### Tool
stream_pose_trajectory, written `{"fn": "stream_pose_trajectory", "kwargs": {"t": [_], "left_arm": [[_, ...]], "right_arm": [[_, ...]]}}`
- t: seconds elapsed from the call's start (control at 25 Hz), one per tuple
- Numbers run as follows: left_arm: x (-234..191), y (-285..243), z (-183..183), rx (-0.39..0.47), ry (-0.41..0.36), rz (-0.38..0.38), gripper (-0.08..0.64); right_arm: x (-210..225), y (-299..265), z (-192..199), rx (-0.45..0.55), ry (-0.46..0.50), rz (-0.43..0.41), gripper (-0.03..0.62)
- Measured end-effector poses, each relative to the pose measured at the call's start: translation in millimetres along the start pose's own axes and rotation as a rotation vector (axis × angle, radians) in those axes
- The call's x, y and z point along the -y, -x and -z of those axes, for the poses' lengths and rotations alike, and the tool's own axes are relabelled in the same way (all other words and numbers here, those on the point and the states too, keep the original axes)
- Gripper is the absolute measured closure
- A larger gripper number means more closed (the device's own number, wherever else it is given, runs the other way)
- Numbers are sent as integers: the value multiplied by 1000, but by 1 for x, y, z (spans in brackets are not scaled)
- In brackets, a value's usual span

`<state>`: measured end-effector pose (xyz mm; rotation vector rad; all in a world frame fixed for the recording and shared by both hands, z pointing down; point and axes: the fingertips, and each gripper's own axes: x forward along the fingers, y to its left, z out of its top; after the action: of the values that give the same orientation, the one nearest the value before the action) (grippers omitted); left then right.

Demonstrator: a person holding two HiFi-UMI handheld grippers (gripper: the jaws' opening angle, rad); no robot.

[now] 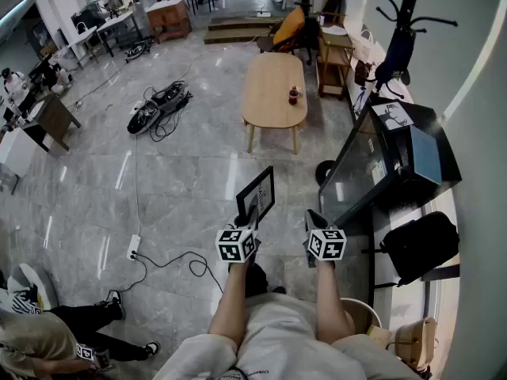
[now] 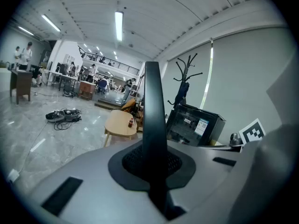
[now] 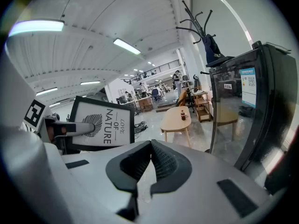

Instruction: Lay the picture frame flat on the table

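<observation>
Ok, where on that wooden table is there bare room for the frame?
The wooden table is bare except for a small bottle near its right edge: the left half and far end are free. Crowded past the right side, by the wooden shelf.

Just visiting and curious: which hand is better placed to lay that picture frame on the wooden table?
Left, probably. The left gripper has its fingers shut on the edge of the picture frame, holding it upright; the right gripper beside it is shut on nothing. The wooden table stands ahead of both.
</observation>
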<state>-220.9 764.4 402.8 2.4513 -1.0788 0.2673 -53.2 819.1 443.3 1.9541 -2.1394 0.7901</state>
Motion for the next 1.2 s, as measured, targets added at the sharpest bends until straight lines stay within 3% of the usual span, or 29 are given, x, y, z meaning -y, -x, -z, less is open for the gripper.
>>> {"fn": "stream_pose_trajectory", "kwargs": {"t": [0.28, 0.48, 0.64, 0.84, 1.2], "left_arm": [[-12, -22, -6, -11, 13, 3, 532], [-29, -63, -27, -28, 1, 48, 532], [-55, -97, -50, -37, 13, 69, 532], [-90, -146, -81, -32, 26, 82, 532], [-166, -213, -117, -62, 27, 115, 532]], "right_arm": [[7, -19, -16, 5, -7, 15, 558], [13, -60, -35, -23, -4, 4, 558], [6, -101, -64, -14, -22, -49, 557], [16, -149, -93, 12, -34, -53, 557], [12, -243, -116, 25, -156, -122, 557]]}}
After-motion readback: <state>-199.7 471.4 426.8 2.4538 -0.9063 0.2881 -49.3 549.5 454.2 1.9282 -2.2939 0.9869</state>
